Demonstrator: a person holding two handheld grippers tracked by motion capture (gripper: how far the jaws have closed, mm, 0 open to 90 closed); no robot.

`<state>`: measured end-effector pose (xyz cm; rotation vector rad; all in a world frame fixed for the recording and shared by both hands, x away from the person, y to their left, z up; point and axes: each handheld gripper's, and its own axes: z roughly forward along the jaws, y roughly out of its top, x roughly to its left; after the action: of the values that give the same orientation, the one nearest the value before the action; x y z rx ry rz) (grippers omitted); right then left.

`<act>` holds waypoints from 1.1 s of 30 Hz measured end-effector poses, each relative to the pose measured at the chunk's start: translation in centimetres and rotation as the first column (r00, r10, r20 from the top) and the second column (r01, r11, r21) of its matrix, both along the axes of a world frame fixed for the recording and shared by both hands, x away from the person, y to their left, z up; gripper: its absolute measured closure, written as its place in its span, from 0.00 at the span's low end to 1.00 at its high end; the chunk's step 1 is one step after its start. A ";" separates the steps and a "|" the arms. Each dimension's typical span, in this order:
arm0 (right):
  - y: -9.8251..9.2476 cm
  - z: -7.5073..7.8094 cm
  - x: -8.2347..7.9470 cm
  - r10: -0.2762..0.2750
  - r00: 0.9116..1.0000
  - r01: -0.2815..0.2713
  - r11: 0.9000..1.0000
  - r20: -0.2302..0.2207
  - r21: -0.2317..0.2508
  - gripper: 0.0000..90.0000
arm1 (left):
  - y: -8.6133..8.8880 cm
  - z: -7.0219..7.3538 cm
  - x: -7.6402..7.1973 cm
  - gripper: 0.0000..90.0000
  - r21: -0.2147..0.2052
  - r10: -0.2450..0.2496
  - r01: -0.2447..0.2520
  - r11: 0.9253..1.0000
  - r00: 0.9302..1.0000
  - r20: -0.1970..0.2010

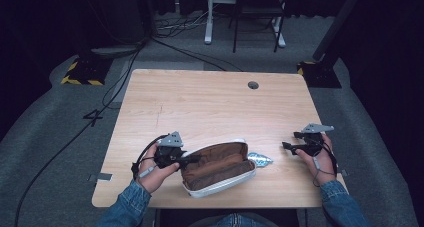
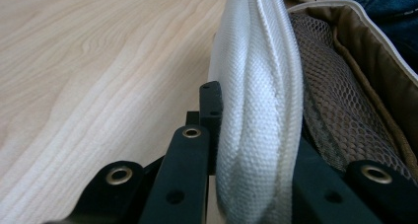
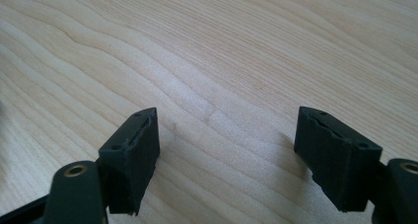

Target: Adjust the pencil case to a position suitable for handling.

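Note:
A white pouch [image 1: 219, 167] with a brown lining lies open near the table's front edge. My left gripper [image 1: 194, 159] is shut on the pouch's left wall. In the left gripper view the white woven rim [image 2: 256, 110] is pinched between the black jaws, with brown mesh [image 2: 335, 120] inside the pouch to its right. A small blue-and-white packet [image 1: 260, 159] lies on the table just right of the pouch. My right gripper [image 1: 289, 141] hovers at the table's right side, open, pointing left toward the packet. In the right gripper view its gripper [image 3: 226, 157] has only bare wood between the jaws.
The wooden table [image 1: 210, 102] has a round cable hole [image 1: 253, 85] near its back edge. Cables trail over the grey floor to the left. A white desk frame [image 1: 209, 17] and a dark stand [image 1: 320, 67] are beyond the table.

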<state>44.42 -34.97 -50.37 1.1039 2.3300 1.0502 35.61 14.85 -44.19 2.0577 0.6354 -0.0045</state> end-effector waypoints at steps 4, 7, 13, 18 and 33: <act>0.0 0.0 0.0 0.000 1.000 0.000 1.000 0.000 0.001 0.28 | -0.2 -0.6 0.1 0.94 0.005 -0.007 0.008 1.000 1.000 -0.018; 0.0 0.0 0.0 0.000 1.000 0.000 1.000 0.000 0.000 0.28 | -0.4 -1.1 0.3 0.94 0.009 -0.026 0.026 1.000 0.999 -0.027; 0.0 0.0 0.0 0.000 1.000 0.000 1.000 -0.001 0.001 0.28 | -0.3 -1.8 0.5 0.94 0.002 -0.040 0.040 0.999 0.999 -0.027; 0.0 0.0 0.0 0.000 1.000 0.000 1.000 0.000 0.001 0.28 | -0.2 -2.4 0.7 0.92 0.020 -0.031 0.032 0.999 0.999 -0.041; 0.0 0.0 0.0 0.000 1.000 0.000 1.000 -0.001 0.000 0.28 | 0.0 -3.0 1.0 0.60 0.064 0.004 -0.002 0.998 1.000 -0.028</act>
<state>44.40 -34.96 -50.36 1.1045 2.3309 1.0497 36.59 14.80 -47.22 2.1215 0.6634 -0.0117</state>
